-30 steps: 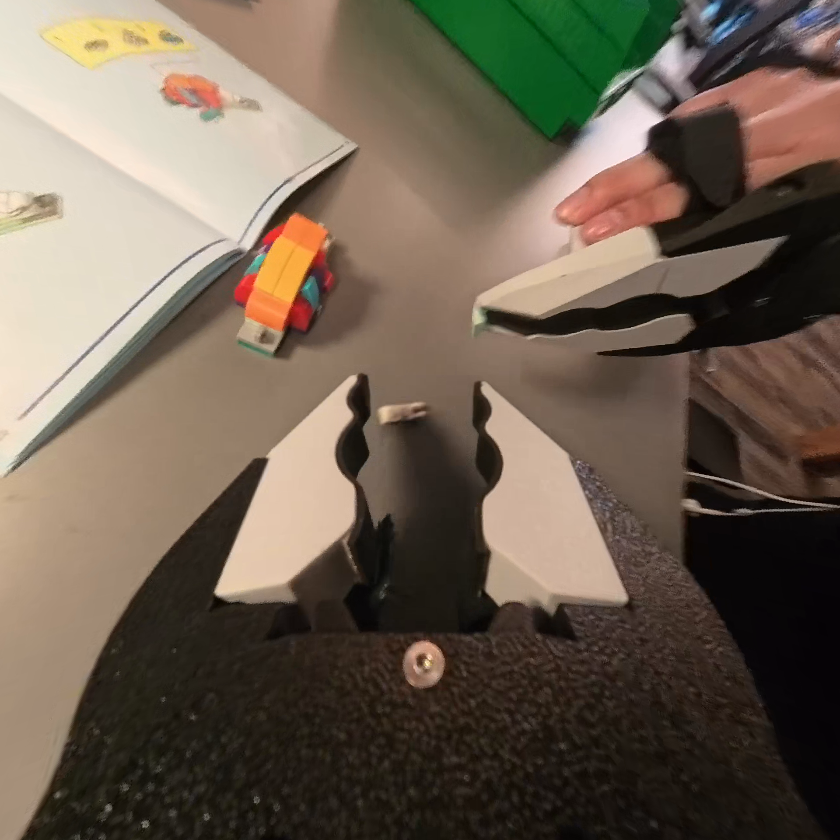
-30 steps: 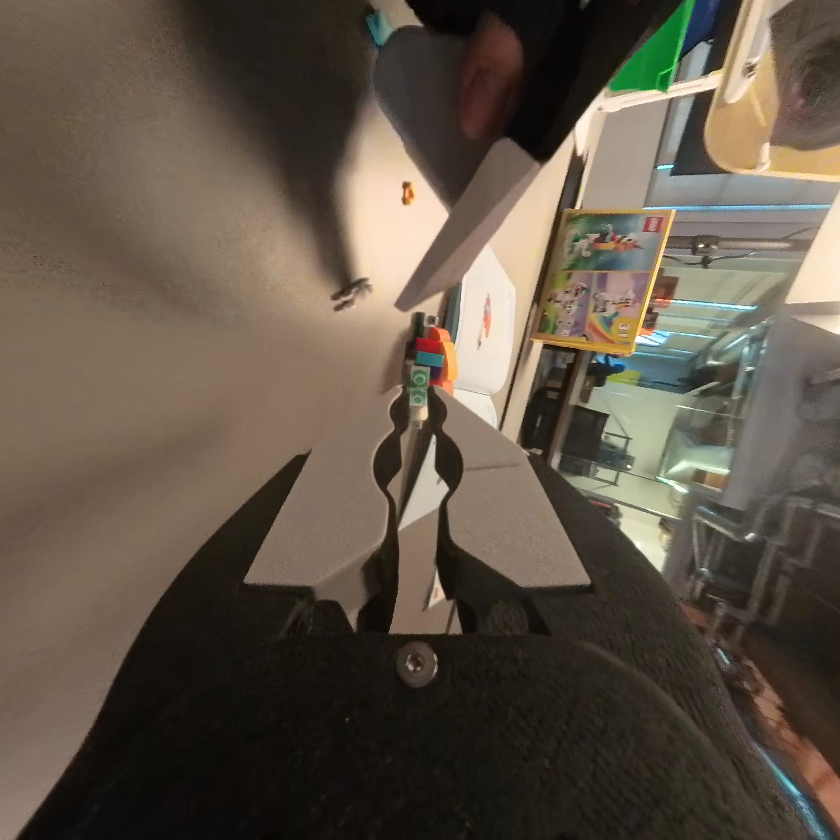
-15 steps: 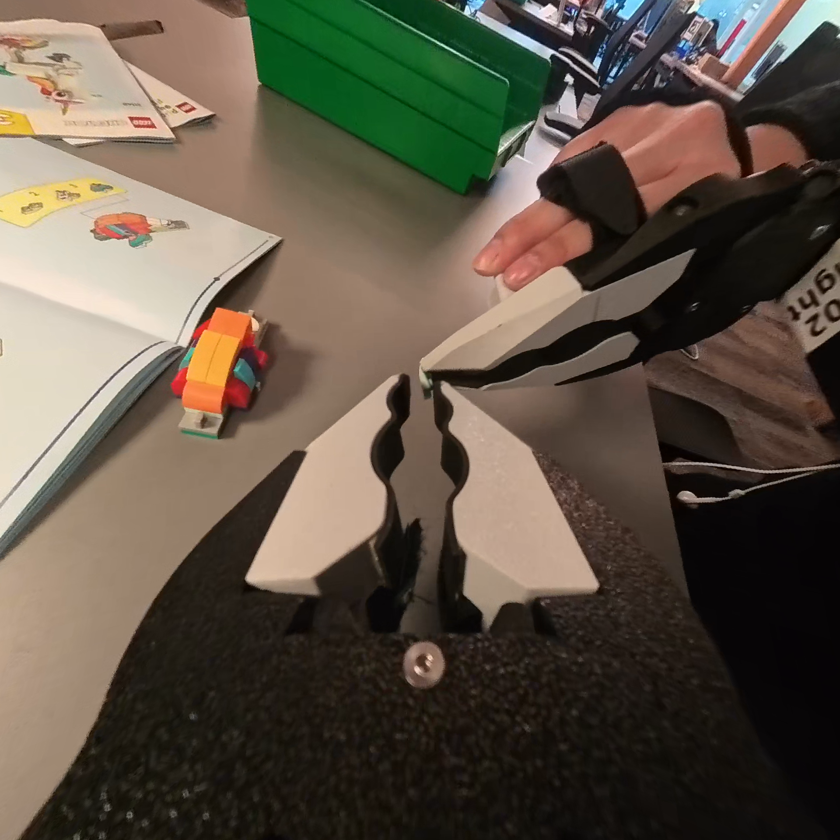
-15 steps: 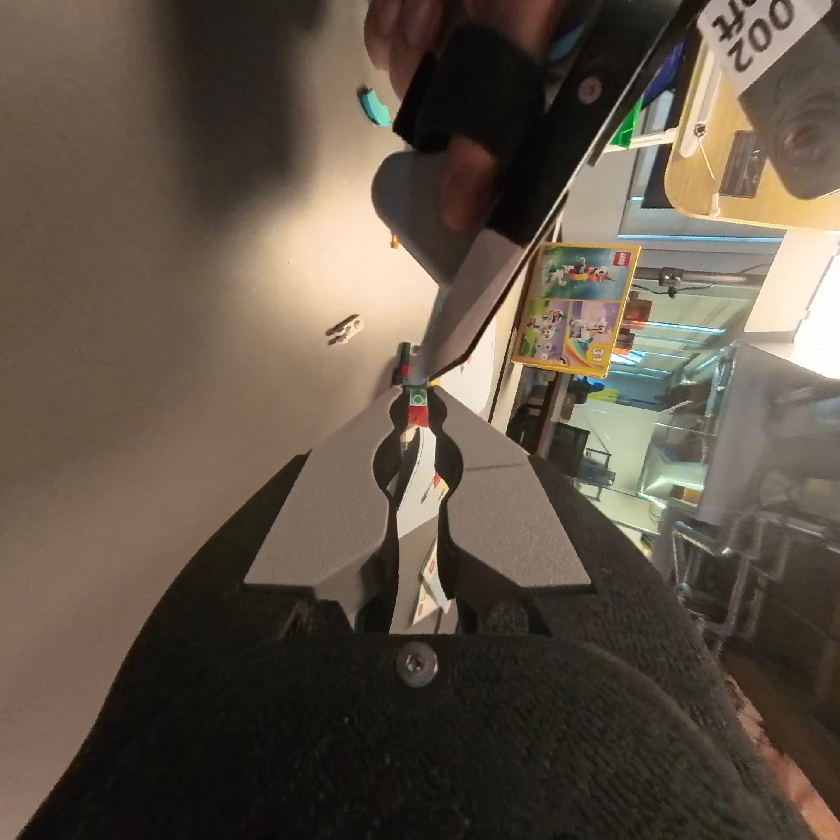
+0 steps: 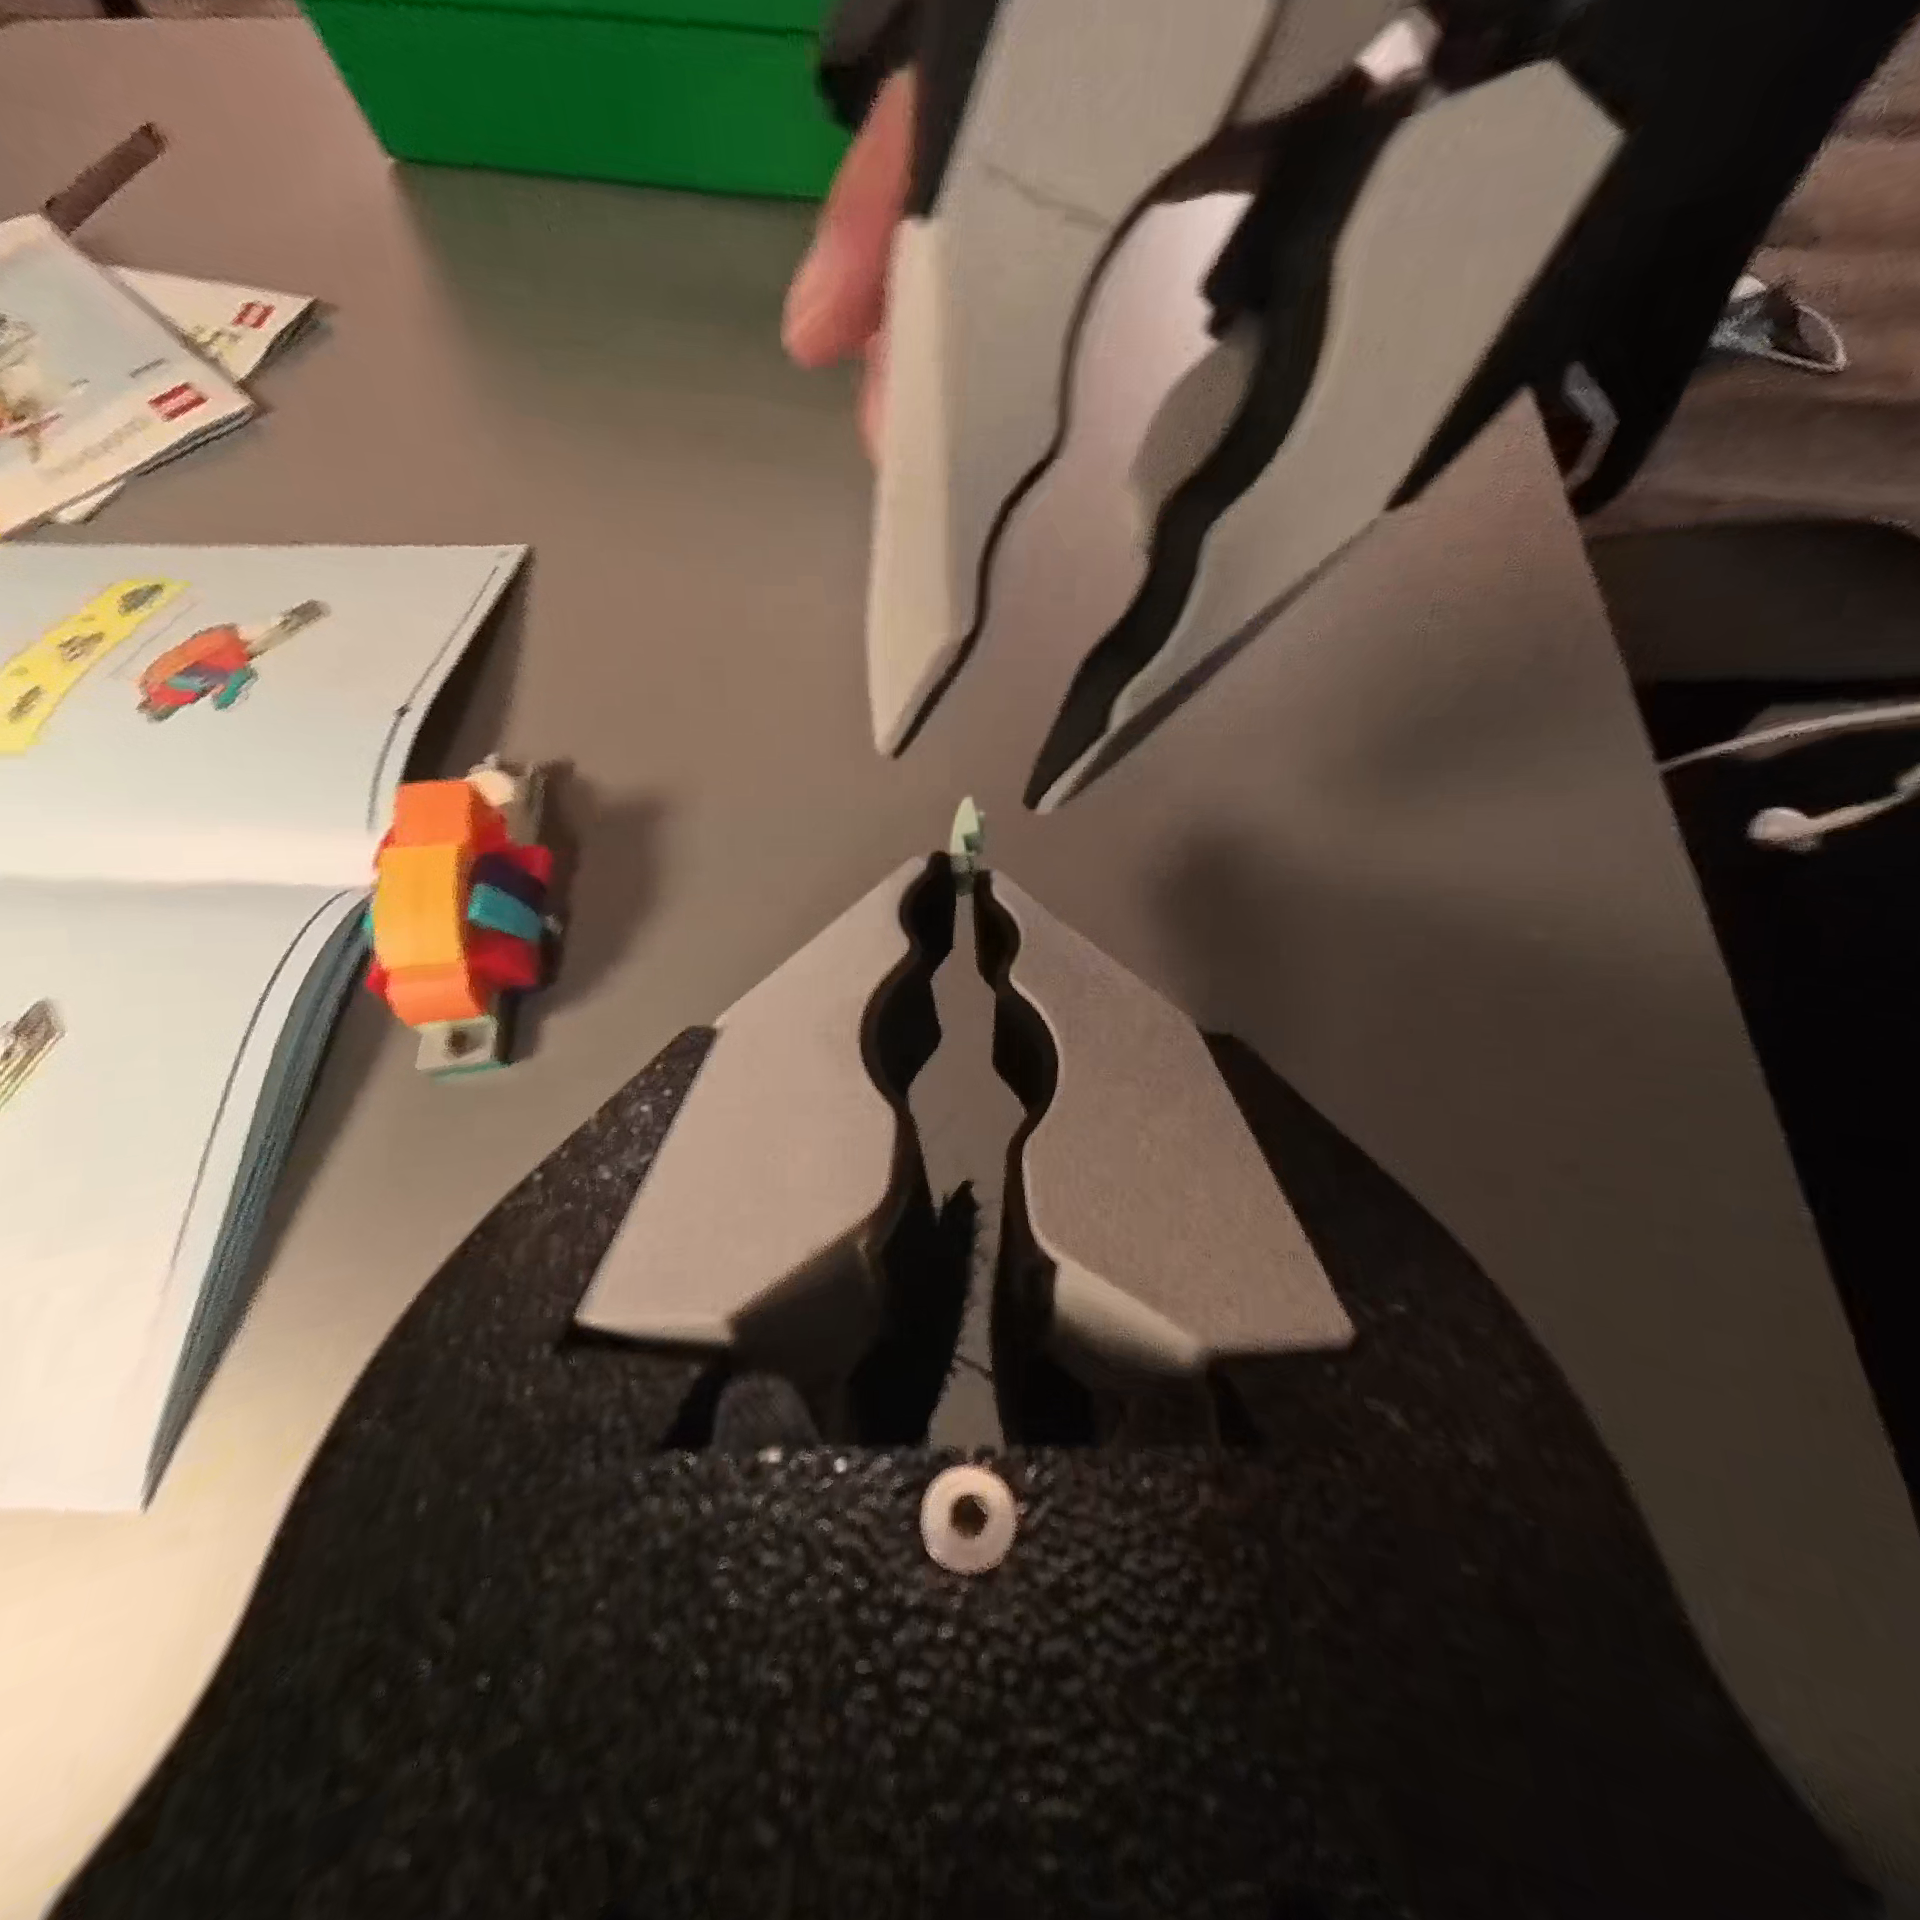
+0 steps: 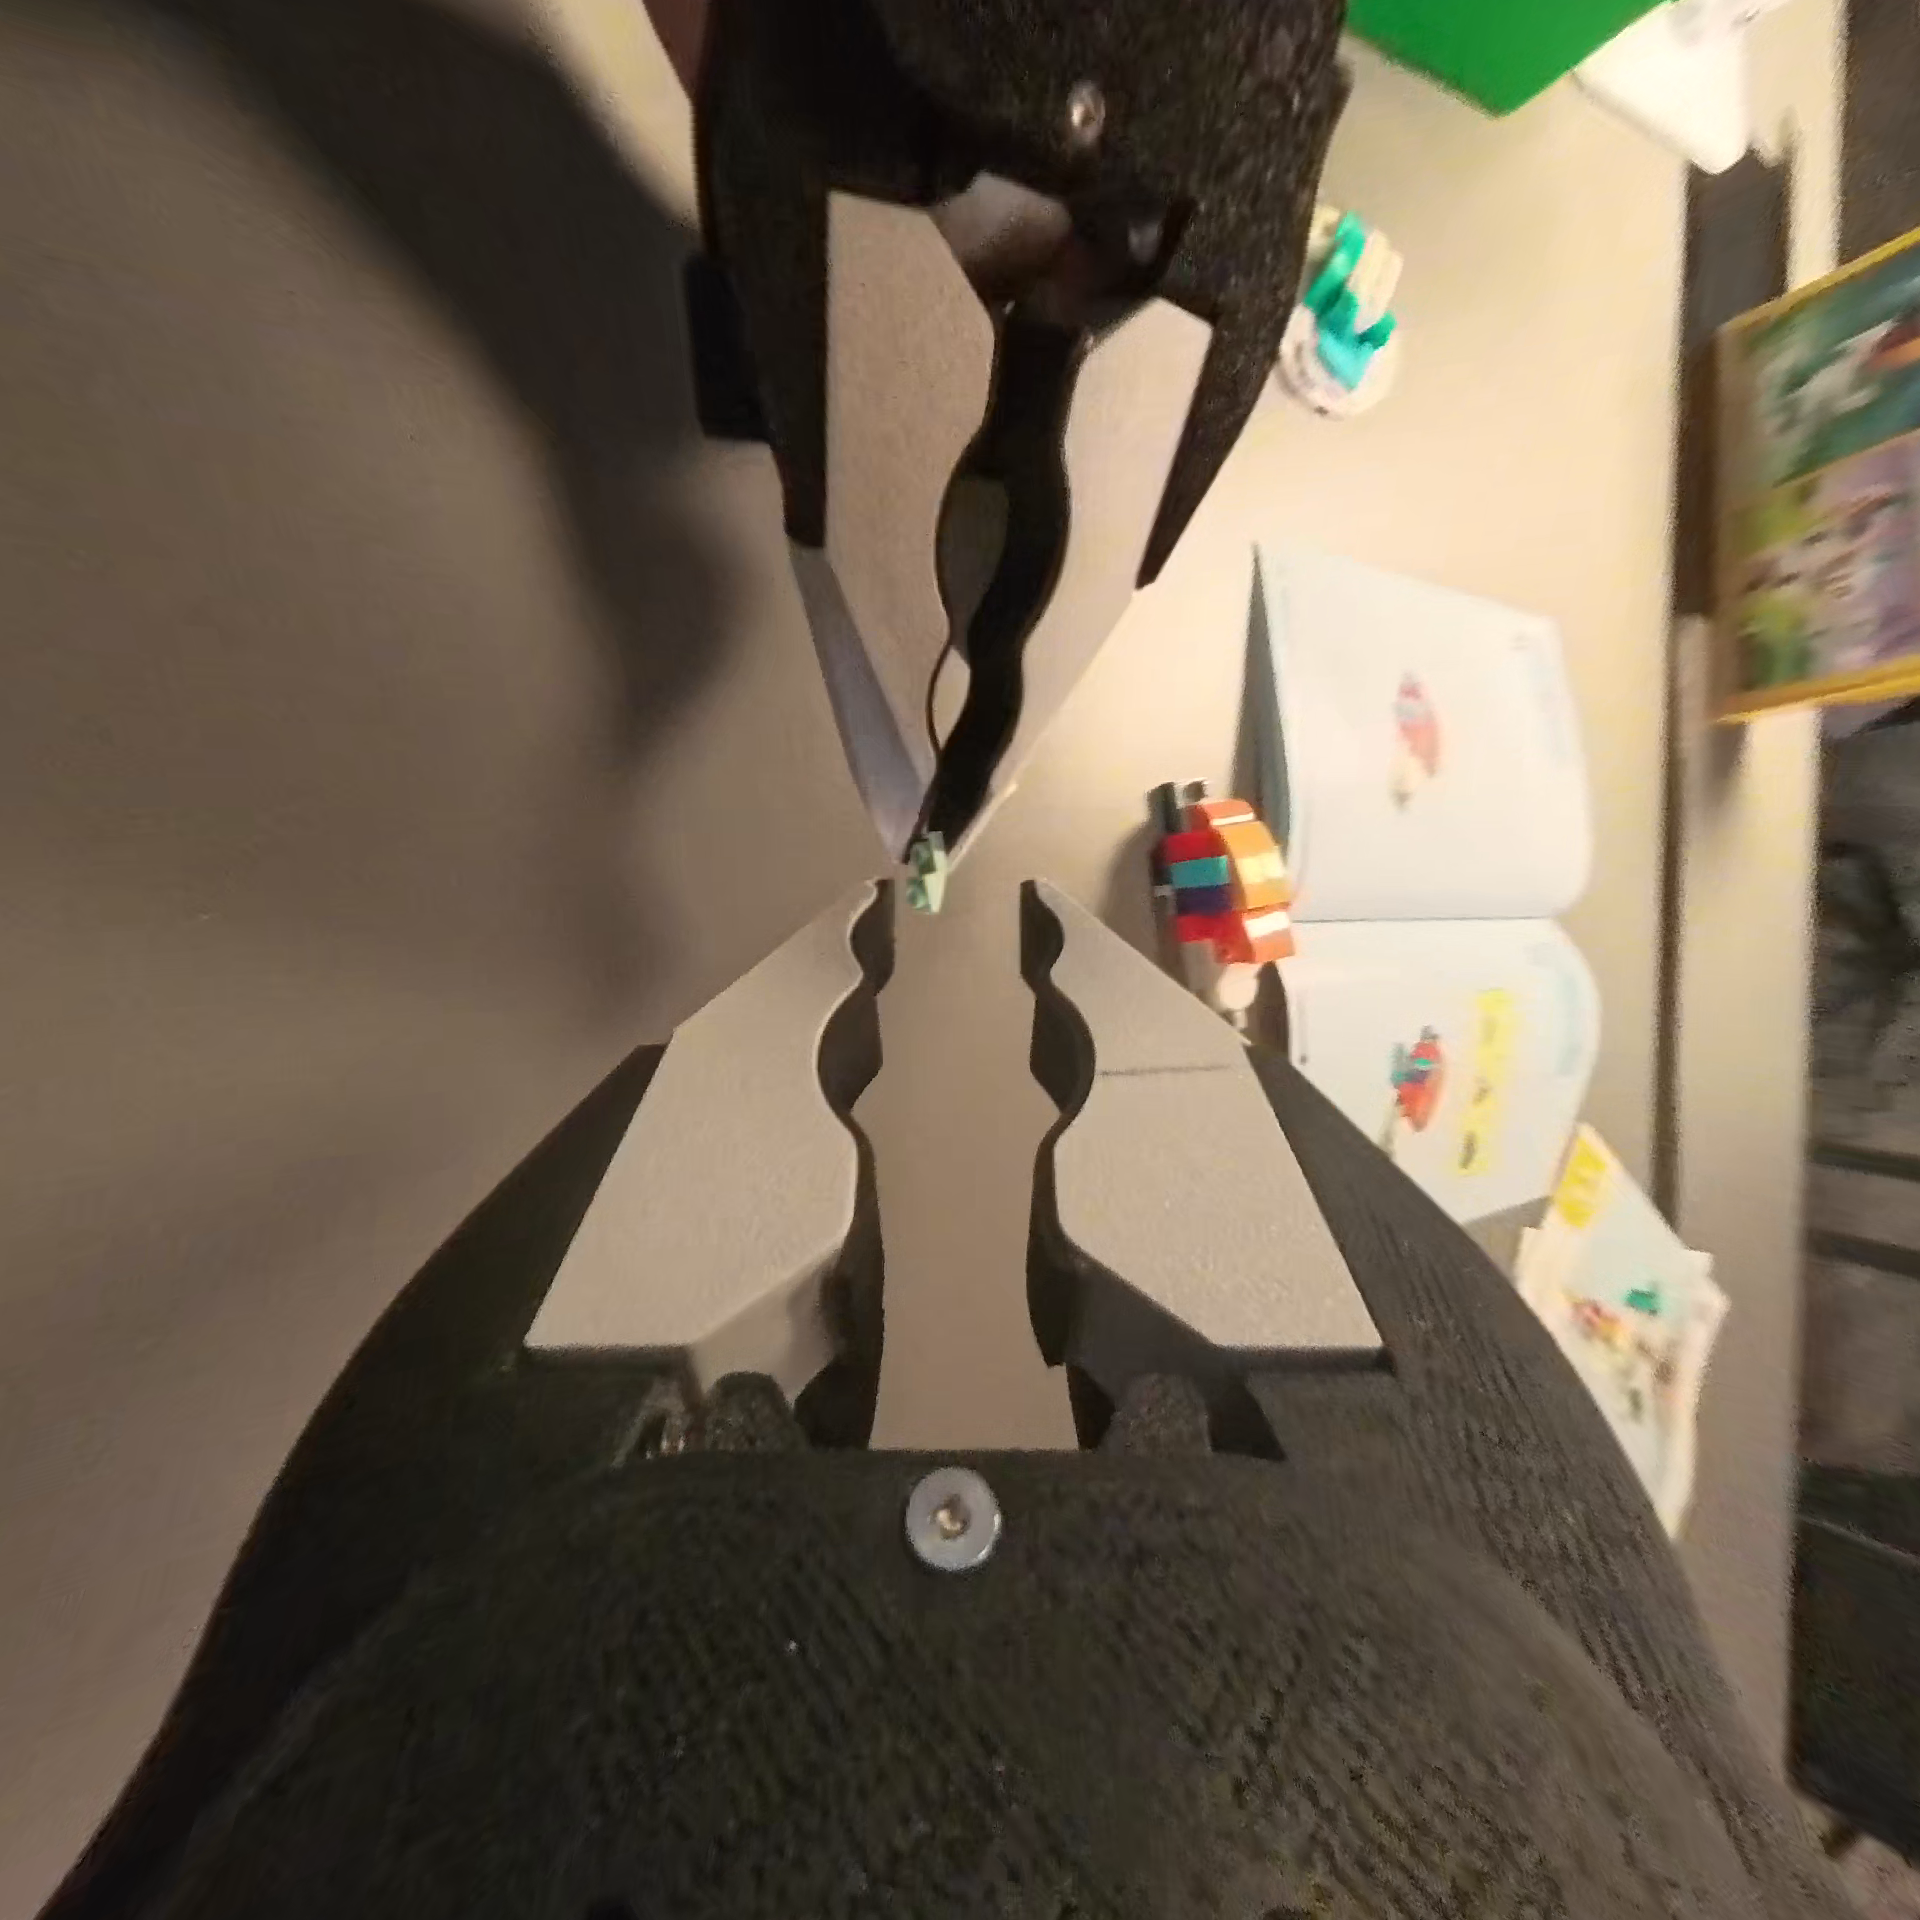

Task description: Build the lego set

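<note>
Left gripper (image 5: 966,868) pinches the tiny pale-green piece (image 5: 967,831) at its fingertips, right of the orange model (image 5: 457,925); right gripper (image 6: 951,883) gapes, empty; piece light, stiff, likely slippery (view blurred), so grip flat sides squarely.

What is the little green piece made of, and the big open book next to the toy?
The little green piece looks like hard, smooth plastic: it has crisp moulded edges. The open book looks like paper with a slight sheen: thin stacked pages show along its edge. The toy looks like glossy plastic bricks.
</note>
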`<state>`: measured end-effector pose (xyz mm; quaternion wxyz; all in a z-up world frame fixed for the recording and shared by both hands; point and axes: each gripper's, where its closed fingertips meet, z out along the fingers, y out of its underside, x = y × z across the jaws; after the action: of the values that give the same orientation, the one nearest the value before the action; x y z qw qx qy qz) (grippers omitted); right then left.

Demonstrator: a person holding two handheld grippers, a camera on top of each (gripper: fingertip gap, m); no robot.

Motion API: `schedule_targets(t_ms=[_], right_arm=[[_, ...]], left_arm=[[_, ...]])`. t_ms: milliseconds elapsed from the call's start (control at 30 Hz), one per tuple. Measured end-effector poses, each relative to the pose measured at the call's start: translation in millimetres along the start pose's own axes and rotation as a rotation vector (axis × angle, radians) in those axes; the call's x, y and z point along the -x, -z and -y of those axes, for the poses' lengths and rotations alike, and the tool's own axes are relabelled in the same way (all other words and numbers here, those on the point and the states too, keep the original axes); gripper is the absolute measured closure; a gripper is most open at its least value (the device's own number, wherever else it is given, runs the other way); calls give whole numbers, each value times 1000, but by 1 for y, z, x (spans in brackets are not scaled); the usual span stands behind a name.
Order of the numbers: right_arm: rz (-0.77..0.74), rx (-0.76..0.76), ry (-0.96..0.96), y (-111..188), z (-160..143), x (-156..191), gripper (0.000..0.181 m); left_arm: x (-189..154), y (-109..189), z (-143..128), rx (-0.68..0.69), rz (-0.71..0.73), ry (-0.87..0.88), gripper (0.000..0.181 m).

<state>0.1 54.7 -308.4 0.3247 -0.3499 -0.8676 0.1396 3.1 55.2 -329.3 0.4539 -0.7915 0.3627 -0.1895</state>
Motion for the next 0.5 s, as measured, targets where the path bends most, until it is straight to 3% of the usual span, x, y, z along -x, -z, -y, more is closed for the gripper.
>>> schedule_targets(t_ms=[300, 433, 500], right_arm=[[182, 44, -33, -8, -8, 21, 176], [189, 32, -104, -13, -13, 10, 177], [197, 59, -161, -18, -25, 3, 177]], left_arm=[[-11, -7, -2, 31, -13, -63, 180], [8, -3, -4, 33, 93, -17, 180], [34, 6, -9, 52, 227, 6, 181]])
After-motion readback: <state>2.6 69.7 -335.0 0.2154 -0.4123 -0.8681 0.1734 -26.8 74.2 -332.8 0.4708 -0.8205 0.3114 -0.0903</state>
